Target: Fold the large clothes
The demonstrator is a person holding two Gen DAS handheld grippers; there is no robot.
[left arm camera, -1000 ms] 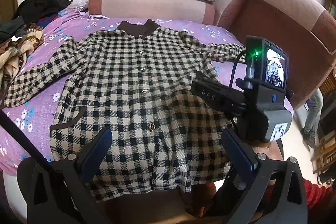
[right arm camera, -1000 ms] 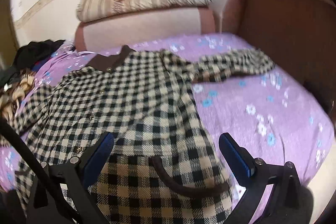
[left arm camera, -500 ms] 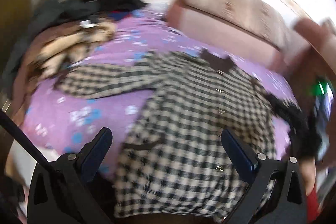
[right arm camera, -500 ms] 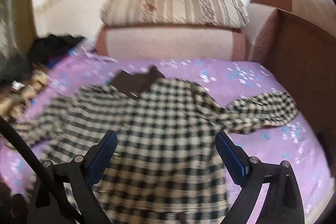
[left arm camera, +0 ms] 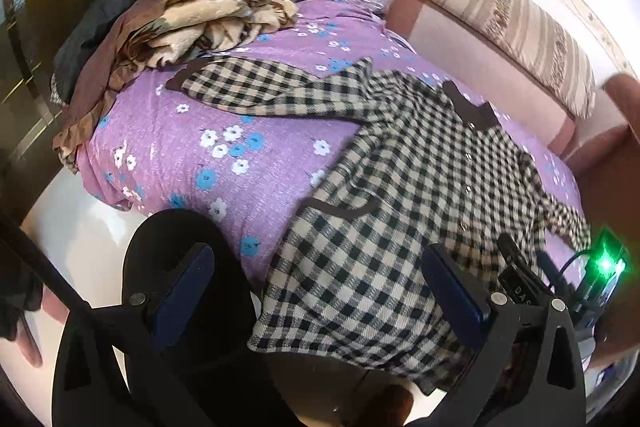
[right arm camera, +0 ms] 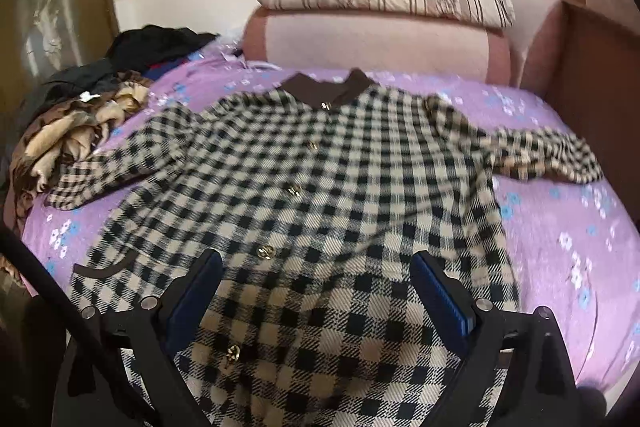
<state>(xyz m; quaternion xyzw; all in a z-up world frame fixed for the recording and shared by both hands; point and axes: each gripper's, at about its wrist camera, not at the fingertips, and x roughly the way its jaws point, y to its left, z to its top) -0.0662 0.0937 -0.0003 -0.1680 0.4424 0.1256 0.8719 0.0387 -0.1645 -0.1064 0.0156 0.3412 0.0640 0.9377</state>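
Checked coat (right arm camera: 320,195) lies face up and buttoned on the purple flowered bed sheet (right arm camera: 560,227), brown collar (right arm camera: 328,89) toward the top of the frame, hem at the bottom under the right claw (right arm camera: 316,291). Right claw wide open, nothing between its pads, hovering over the lower front of the coat. Left claw (left arm camera: 316,291) also spread open and empty, sitting at the bottom of its frame over the coat's lower left corner and the bed edge.

Step in hand looks like setting up the first fold.

- One sleeve (left arm camera: 256,95) stretches to the upper left of the left view; the other sleeve (right arm camera: 540,155) lies bunched at the right of the right view. Flatten the bunched one before folding it in.
- Grab cloth at hem corner or cuff, pinch both layers, not just the top one.
- Pile of clothes (left arm camera: 180,11) in the upper left crowds the left cuff; keep the fold clear of it.
- Fold sleeves inward across the buttons (right arm camera: 296,191), then bring hem up to collar.
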